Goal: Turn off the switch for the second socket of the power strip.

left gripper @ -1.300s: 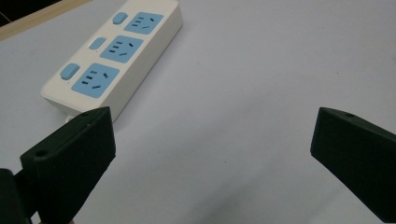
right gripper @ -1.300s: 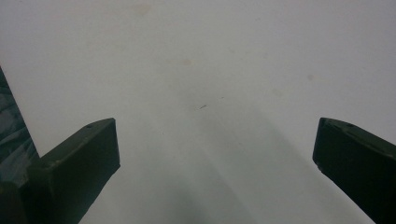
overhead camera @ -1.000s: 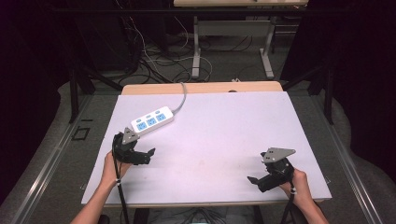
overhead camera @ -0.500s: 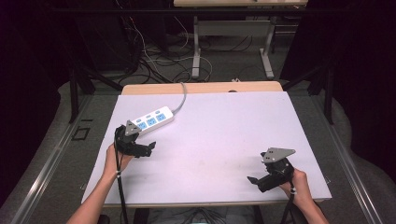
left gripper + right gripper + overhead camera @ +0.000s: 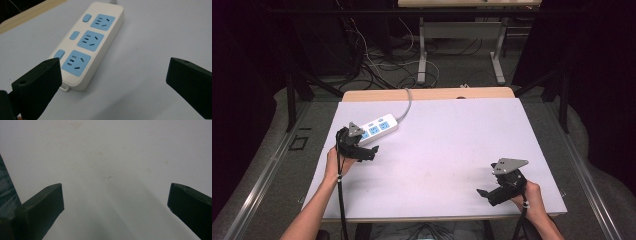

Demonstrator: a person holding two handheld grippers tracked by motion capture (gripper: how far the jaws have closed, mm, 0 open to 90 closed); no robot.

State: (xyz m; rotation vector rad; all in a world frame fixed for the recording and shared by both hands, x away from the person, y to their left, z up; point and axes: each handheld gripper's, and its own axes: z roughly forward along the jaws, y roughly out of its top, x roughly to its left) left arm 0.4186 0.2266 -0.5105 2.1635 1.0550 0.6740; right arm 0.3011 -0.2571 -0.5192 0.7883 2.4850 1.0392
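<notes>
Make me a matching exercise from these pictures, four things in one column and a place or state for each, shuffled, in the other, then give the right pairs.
Things:
1. power strip
2. left gripper
3. right gripper
4. strip's grey cord

Places or states:
A. open, low over bare table near the right front corner
B. runs off the table's far edge
C. lies flat on the left of the table, white with three blue sockets
D. open, jaws at the strip's near end, not touching it

Pairs: 1-C, 2-D, 3-A, 4-B
</notes>
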